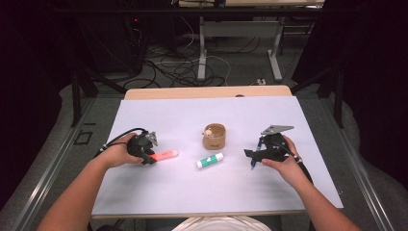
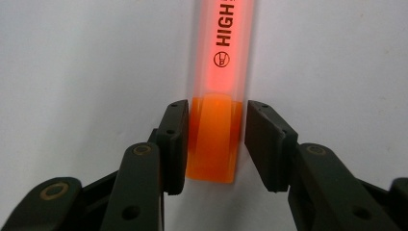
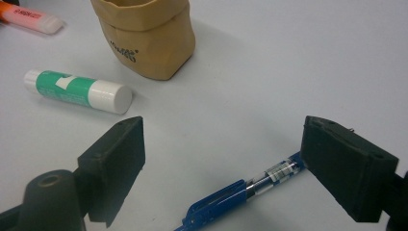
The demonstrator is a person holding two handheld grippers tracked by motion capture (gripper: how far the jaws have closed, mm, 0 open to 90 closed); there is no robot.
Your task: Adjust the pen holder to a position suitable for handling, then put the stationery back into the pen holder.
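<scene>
Left gripper point(image 2: 211, 144) astride highlighter point(image 2: 219, 96), perhaps touching

Glossy plastic highlighter point(image 2: 222, 72), matt paper-like pouch point(image 3: 146, 36), matt blk tongs point(image 2: 216, 144).

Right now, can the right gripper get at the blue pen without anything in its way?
Probably yes. The right gripper is open, and the blue pen lies on the table between its jaws, one end by the right-hand jaw. The glue stick and the brown pouch sit farther off, clear of it.
</scene>
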